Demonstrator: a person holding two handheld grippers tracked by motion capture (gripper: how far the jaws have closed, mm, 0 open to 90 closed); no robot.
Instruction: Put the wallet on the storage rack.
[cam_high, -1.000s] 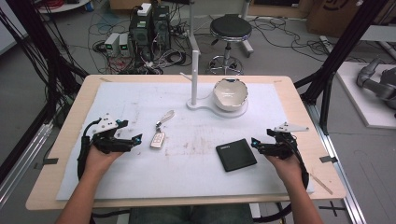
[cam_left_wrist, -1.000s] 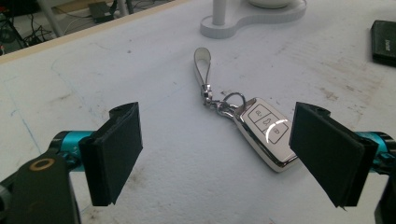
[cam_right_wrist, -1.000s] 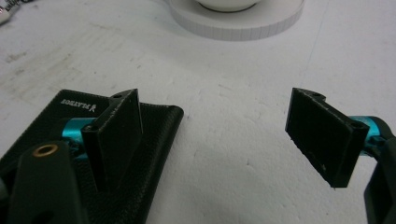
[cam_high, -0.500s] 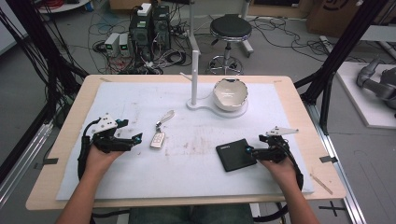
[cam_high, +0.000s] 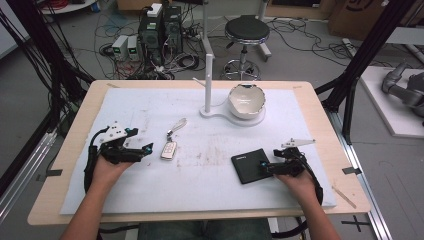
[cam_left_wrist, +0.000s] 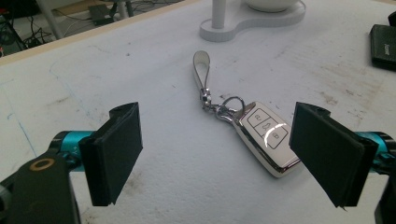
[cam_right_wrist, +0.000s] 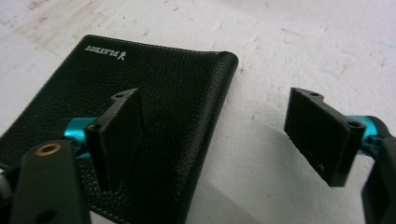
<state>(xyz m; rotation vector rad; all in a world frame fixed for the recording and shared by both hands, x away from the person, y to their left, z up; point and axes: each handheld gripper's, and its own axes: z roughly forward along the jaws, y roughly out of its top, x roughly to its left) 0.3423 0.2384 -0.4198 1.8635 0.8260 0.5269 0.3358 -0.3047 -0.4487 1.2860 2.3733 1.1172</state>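
black wallet (cam_right_wrist: 140, 107) edge between spread jaws

Overhead facing forward, two close tabletop views

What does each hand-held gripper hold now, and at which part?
Nothing is held. The left hand-held gripper is open before the car key; the right hand-held gripper is open astride the wallet's edge.

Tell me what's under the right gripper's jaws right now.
The black leather wallet lies flat on the white table cover. The open right gripper straddles its folded edge, one jaw over the leather, the other over bare cover. Anything beneath the wallet is hidden.
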